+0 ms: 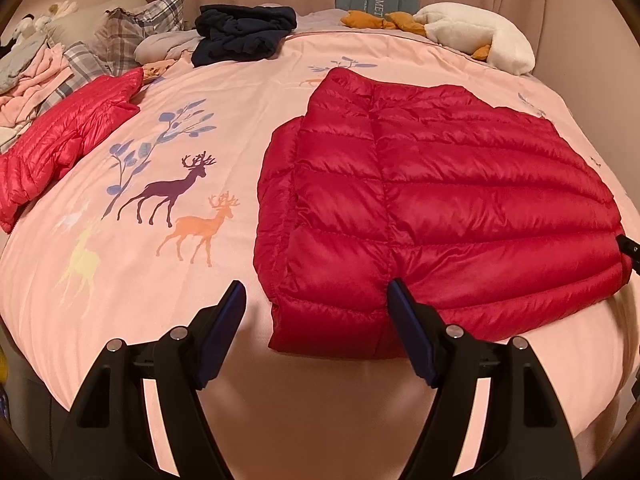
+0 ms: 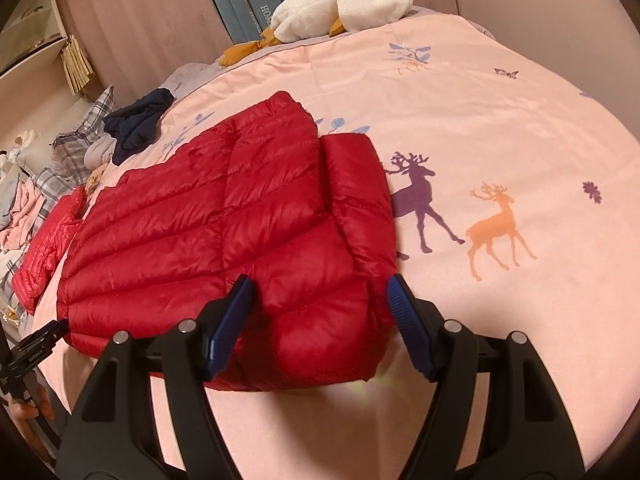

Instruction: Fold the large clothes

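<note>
A dark red quilted down jacket (image 1: pixel 440 200) lies flat on the pink deer-print bedspread (image 1: pixel 260 80), one sleeve folded along its left side. My left gripper (image 1: pixel 316 292) is open over the jacket's near left corner, its right finger above the hem and its left finger over bare bedspread. In the right wrist view the same jacket (image 2: pixel 224 224) fills the left half, a folded sleeve along its right edge. My right gripper (image 2: pixel 320 284) is open with the jacket's near right corner lying between its blue pads (image 2: pixel 404 312); they do not press on it.
A second, brighter red down jacket (image 1: pixel 68 140) lies at the bed's left, beside a pile of pink clothes (image 1: pixel 28 76) and plaid pillows (image 1: pixel 136 28). A navy garment (image 1: pixel 244 32) and a white plush goose (image 1: pixel 480 36) sit at the far edge. The bed's front edge is close below both grippers.
</note>
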Tool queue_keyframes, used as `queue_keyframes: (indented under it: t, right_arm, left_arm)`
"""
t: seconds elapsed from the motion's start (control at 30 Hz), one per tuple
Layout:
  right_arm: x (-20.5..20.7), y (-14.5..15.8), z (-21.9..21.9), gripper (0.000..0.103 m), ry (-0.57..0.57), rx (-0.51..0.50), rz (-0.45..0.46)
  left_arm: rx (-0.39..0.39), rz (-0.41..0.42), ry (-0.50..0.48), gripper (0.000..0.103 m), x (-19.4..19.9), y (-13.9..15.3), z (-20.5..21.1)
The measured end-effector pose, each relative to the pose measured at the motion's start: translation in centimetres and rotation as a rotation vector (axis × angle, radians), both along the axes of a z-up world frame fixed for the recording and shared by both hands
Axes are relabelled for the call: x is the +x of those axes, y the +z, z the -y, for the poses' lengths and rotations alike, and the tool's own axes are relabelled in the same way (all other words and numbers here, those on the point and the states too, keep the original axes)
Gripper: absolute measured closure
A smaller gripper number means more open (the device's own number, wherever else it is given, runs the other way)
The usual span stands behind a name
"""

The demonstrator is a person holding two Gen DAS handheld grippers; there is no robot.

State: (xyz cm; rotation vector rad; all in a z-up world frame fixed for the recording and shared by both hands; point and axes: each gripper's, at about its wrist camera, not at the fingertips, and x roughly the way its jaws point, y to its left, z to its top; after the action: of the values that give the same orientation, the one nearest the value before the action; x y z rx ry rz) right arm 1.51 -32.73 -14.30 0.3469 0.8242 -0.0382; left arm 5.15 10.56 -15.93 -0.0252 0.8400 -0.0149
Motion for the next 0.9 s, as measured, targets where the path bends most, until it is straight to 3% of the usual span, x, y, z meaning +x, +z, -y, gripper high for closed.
queue_keyframes:
  t: [0.3, 0.53, 0.57, 0.7, 0.77, 0.8, 0.83, 0.9]
  right_arm:
    - [-0.5, -0.6, 0.9, 0.033, -0.021, 0.021, -0.020]
    - [-1.9, 1.8, 0.7, 0.032, -0.019, -0.006, 0.026]
    - [-2.4, 2.7, 0.5, 0.031, -0.014, -0.011, 0.043]
    - [-3.4, 5.8, -1.0, 0.011, 0.013, -0.036, 0.090]
    - [-3.9, 7.7, -2.2, 0.005, 0.036, -0.047, 0.117]
    - [-4.1, 8.6, -2.6, 0.002, 0.047, -0.045, 0.128]
    - [-4.3, 9.2, -2.9, 0.002, 0.053, -0.042, 0.133]
    - [-4.6, 10.6, -3.9, 0.002, 0.064, -0.033, 0.133]
  left_arm:
    - [-0.008, 0.001, 0.015, 0.028, -0.7, 0.3, -0.6]
    - [0.008, -0.001, 0.037, 0.028, -1.4, 1.0, -0.7]
    - [0.007, 0.002, 0.045, 0.028, -1.7, 1.4, -0.9]
    - [0.006, 0.041, 0.063, 0.028, -3.0, 4.0, -1.2]
    - [0.004, 0.069, 0.066, 0.022, -3.5, 5.7, -0.9]
    - [0.001, 0.090, 0.065, 0.009, -3.9, 6.8, -0.7]
    - [-0.002, 0.121, 0.062, 0.003, -4.3, 8.1, -0.5]
    - [-0.009, 0.168, 0.054, 0.002, -5.1, 9.9, 0.2]
